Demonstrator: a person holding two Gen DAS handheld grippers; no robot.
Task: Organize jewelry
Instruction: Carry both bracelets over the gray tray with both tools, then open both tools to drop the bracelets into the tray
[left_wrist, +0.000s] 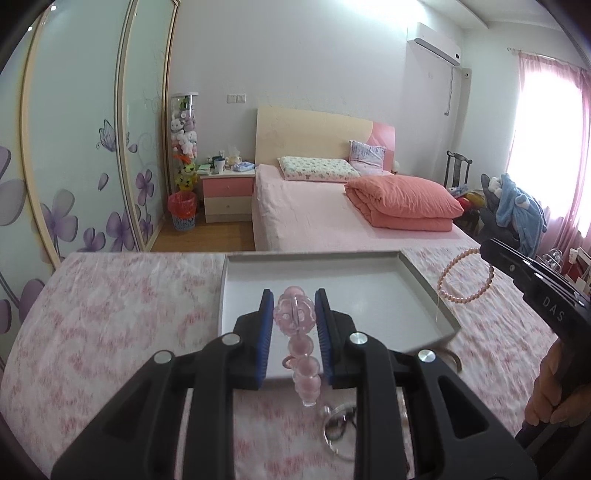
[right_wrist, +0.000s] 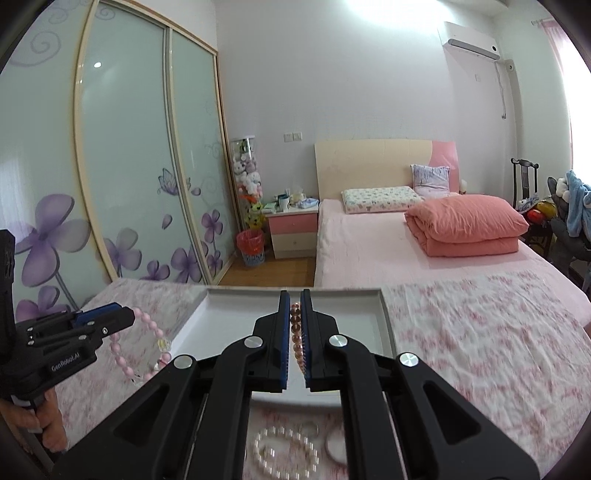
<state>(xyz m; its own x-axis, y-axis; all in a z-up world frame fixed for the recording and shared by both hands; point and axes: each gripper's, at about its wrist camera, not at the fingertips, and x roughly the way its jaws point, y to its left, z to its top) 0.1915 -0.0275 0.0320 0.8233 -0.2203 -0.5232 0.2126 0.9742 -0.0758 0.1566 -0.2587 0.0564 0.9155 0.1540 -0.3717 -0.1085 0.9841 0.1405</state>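
Holding over grey tray (left_wrist: 428, 280): left gripper (left_wrist: 294, 321), jaws narrowly parted, clamped on pink glass-bead bracelet (left_wrist: 295, 325); right gripper (right_wrist: 294, 332), jaws almost fully closed, pinched coppery bead bracelet (right_wrist: 295, 332). Lying on floral-clothed table (right_wrist: 480, 350), nearer than tray: white pearl bracelet (right_wrist: 286, 452).

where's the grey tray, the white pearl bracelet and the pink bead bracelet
grey tray (left_wrist: 428, 280), left wrist view, right rim
white pearl bracelet (right_wrist: 266, 435), right wrist view, upper-left beads of the loop
pink bead bracelet (right_wrist: 120, 350), right wrist view, left arc of beads
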